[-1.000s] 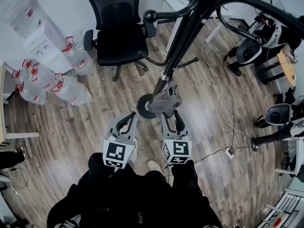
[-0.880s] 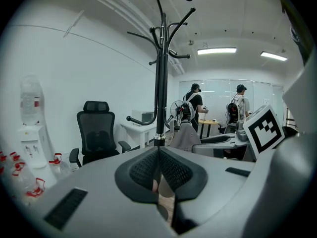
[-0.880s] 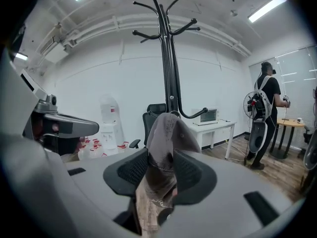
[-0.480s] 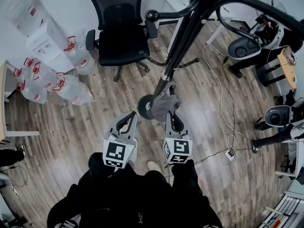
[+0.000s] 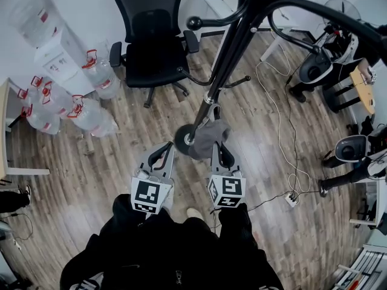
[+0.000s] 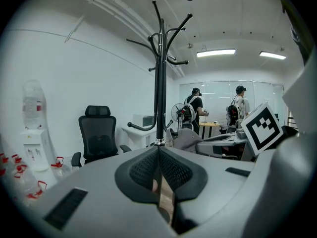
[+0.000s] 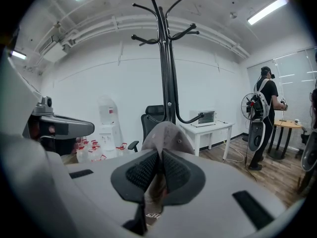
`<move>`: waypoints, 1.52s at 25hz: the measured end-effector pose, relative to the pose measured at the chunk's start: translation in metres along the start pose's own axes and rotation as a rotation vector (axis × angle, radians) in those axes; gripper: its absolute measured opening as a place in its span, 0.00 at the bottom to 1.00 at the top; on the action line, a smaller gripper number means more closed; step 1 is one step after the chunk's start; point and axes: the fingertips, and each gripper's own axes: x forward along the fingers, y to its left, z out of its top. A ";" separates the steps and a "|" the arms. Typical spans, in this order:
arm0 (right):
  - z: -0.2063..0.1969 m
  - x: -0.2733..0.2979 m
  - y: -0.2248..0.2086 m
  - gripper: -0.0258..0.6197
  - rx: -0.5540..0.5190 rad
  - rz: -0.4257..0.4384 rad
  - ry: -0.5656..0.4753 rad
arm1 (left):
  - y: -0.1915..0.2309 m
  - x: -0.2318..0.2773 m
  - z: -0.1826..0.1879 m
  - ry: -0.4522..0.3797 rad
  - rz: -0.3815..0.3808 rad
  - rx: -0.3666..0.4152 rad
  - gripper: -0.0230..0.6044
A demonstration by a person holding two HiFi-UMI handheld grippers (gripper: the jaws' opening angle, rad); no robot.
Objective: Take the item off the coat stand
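A grey cap (image 5: 208,136) hangs low on the black coat stand (image 5: 236,47), close to its pole. My right gripper (image 5: 216,146) reaches up to the cap from below; its jaws are closing, and the cap's cloth is pinched between the pads. In the right gripper view the cap (image 7: 166,135) bulges just above the right gripper (image 7: 158,156), with the coat stand (image 7: 166,58) behind. My left gripper (image 5: 162,152) hangs beside it to the left, shut and holding nothing. The left gripper view shows the left gripper (image 6: 158,150) below the coat stand (image 6: 159,83), with the cap (image 6: 185,139) to its right.
The stand's round base (image 5: 183,139) rests on the wood floor. A black office chair (image 5: 151,41) stands behind it, water bottles (image 5: 91,110) and a dispenser (image 5: 57,53) to the left. Cables (image 5: 284,132) and a power strip (image 5: 292,196) lie at the right. People stand by a table (image 6: 208,125).
The right gripper's jaws, open around the cap a second ago, have come together on its cloth. The left gripper has stayed where it was.
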 end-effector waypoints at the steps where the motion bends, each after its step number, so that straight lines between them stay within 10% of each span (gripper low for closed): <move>1: 0.003 -0.001 0.000 0.10 -0.001 0.000 -0.004 | 0.000 -0.001 0.002 -0.004 0.001 0.002 0.08; 38: 0.072 -0.114 -0.014 0.10 0.003 -0.134 -0.197 | -0.051 -0.044 0.063 -0.129 -0.095 0.090 0.08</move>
